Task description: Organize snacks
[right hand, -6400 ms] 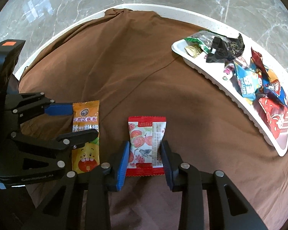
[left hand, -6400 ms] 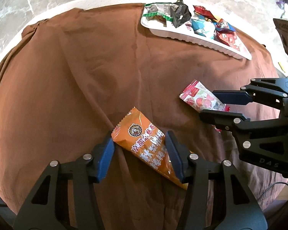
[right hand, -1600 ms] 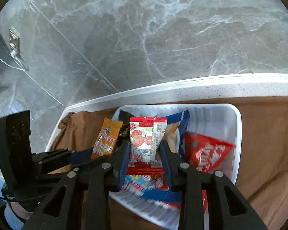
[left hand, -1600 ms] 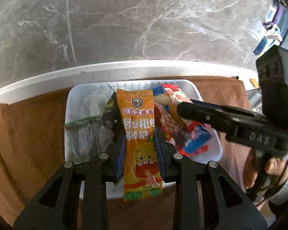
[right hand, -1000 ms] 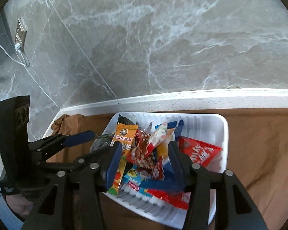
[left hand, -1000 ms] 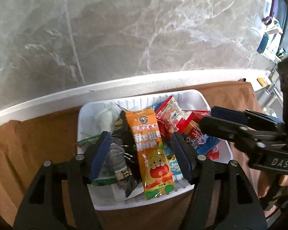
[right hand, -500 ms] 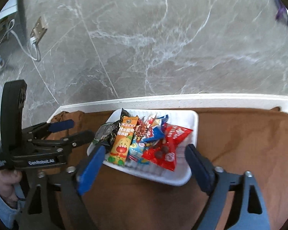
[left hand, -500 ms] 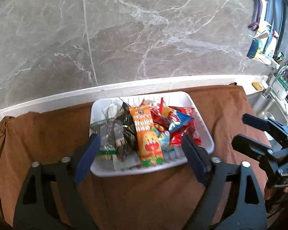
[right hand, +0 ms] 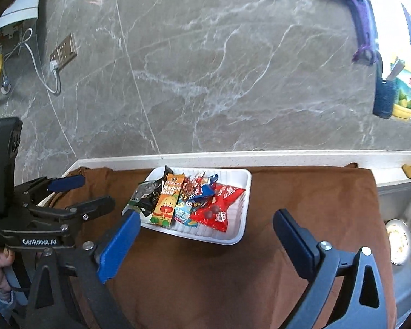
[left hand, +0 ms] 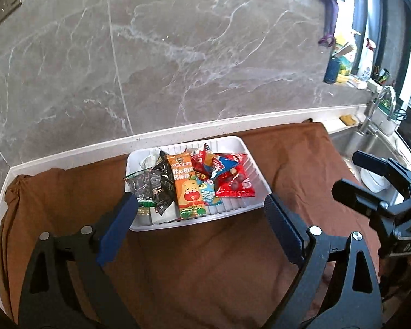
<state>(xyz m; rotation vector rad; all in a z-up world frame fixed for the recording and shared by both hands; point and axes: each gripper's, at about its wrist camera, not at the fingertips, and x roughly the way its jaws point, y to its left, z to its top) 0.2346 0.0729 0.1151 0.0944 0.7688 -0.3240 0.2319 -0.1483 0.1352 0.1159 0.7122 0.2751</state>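
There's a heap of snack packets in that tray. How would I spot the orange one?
Look at the white tray on the brown cloth by the marble wall. The orange packet lies lengthwise between a black packet and red ones, and alone shows a grinning cartoon face.

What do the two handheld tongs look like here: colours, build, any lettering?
Both the left tongs and the right tongs have black skeletal frames with triangular cutouts, silver rivets and blue pads. White lettering reads "GenRobot.AI" on the left one and "DAS" on the right one.

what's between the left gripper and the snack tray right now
Only bare brown cloth. In the left wrist view the left gripper is opening with nothing between its jaws, and no packet lies on the stretch before the white tray.
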